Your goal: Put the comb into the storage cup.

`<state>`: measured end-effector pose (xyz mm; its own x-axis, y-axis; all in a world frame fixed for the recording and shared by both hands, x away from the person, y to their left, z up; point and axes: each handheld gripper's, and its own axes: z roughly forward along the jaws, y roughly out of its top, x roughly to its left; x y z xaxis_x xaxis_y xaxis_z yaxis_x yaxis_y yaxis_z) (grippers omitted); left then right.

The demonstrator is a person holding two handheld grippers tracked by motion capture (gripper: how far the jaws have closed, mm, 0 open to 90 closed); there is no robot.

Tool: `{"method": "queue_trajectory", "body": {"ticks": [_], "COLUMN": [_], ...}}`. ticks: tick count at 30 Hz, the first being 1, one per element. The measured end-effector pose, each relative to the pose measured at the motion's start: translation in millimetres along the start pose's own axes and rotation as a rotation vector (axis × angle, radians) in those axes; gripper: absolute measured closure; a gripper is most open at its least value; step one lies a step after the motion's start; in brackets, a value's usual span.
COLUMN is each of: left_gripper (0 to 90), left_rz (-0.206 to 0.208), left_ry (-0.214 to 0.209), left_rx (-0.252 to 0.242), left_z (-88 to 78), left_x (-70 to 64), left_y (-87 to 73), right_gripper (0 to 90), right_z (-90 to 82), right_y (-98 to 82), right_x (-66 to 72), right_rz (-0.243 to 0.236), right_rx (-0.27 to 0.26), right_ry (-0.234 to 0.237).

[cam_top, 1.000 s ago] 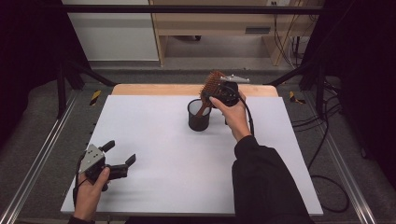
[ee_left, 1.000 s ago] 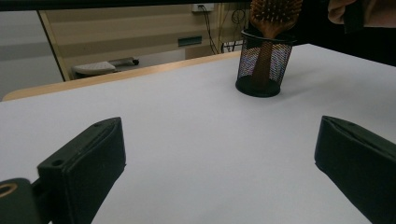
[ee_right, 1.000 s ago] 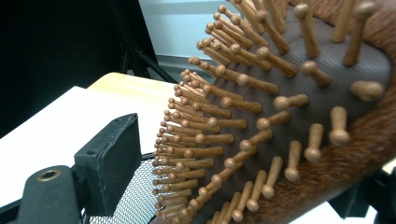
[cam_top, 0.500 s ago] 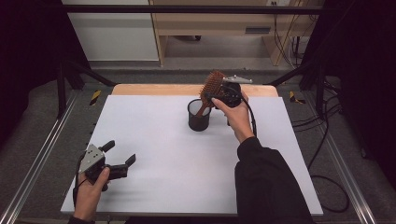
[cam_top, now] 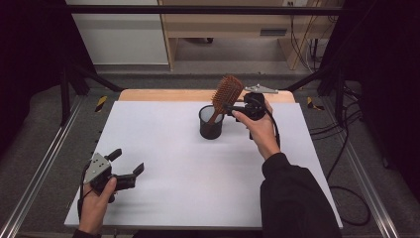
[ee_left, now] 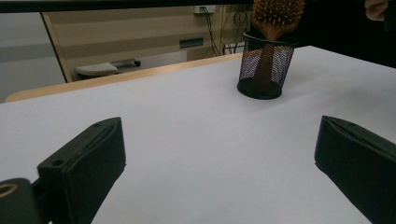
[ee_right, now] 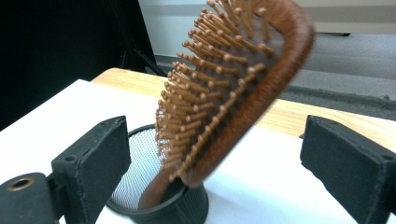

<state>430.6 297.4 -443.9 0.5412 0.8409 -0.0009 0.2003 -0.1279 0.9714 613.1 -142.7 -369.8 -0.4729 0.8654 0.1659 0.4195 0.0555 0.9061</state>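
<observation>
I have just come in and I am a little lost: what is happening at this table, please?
A person holds a claw in each hand at a white table. A brush stands handle-down in a black mesh cup, leaning. The right claw is open with its jaws on either side of the brush, not gripping it. The left claw is open near the table's front left.

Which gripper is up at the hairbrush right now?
The right gripper, at the far side of the table, open jaws either side of the hairbrush in the mesh cup. The left gripper sits open near the front edge.
</observation>
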Motion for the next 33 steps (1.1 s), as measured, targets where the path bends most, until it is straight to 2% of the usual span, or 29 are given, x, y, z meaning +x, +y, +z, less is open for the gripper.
{"method": "queue_trajectory", "body": {"ticks": [4,13,24,33], "left_gripper": [2.0,2.0,1.8,1.8], "left_rz": [0.006,0.006,-0.007,-0.024], "left_ry": [0.007,0.023,0.041,0.057], "left_rx": [-0.006,-0.025,-0.056,-0.071], "left_z": [-0.3,-5.9,-13.1,-18.3], "left_x": [-0.9,1.7,5.3,9.7], "left_y": [0.7,1.2,2.6,2.1], "right_gripper": [7.6,8.8,10.4,6.7], "right_z": [-16.2,-63.0,-118.4,-150.0], "right_y": [-1.4,-10.1,-33.9,-53.1], "right_x": [-3.8,-12.8,-15.7,-22.3], "right_rz": [0.007,-0.003,-0.045,-0.072], "right_rx": [-0.006,-0.102,-0.169,-0.261], "right_ry": [0.004,-0.014,-0.041,-0.065]}}
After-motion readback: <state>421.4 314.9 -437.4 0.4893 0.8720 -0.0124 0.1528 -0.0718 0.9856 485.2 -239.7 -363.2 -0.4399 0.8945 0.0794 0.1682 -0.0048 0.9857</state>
